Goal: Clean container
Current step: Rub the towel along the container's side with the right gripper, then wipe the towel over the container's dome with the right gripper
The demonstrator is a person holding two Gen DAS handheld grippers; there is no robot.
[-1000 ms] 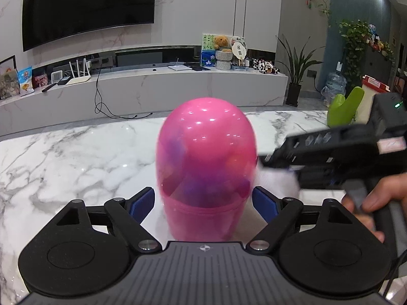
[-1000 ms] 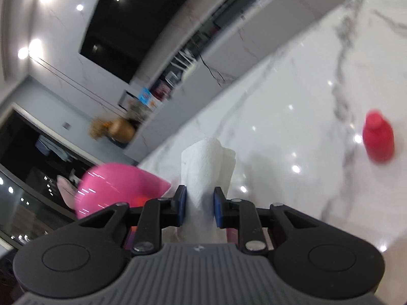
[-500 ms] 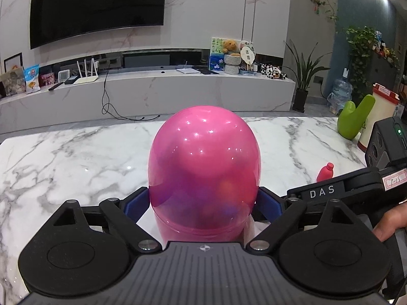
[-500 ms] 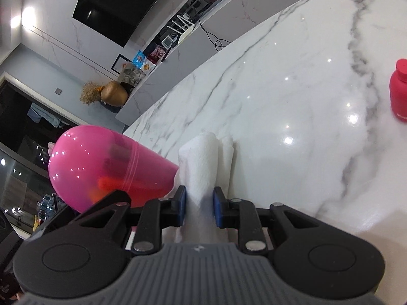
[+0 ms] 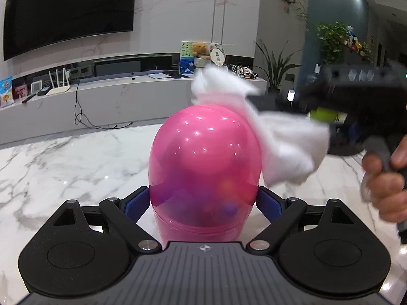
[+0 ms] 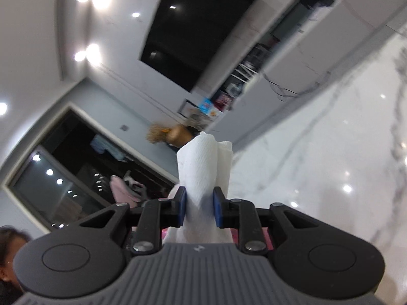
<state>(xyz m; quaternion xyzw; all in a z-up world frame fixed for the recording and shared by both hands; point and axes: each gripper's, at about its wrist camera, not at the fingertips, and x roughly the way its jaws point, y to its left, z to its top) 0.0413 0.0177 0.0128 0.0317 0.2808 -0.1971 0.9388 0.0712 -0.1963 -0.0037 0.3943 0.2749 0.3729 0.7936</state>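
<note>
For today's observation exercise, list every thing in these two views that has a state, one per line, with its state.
Pink container: upright on the marble table, lid on, coloured items inside.
Left gripper: fingers pressed against the container's sides.
Right gripper: shut on a paper towel.
Paper towel: crumpled, draped on the container's upper right.
Television: off.

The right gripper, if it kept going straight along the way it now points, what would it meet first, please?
Probably nothing close. The right gripper, shut on a white paper towel, aims over the pink egg-shaped container toward the far room; depth is unclear in the blur.
</note>
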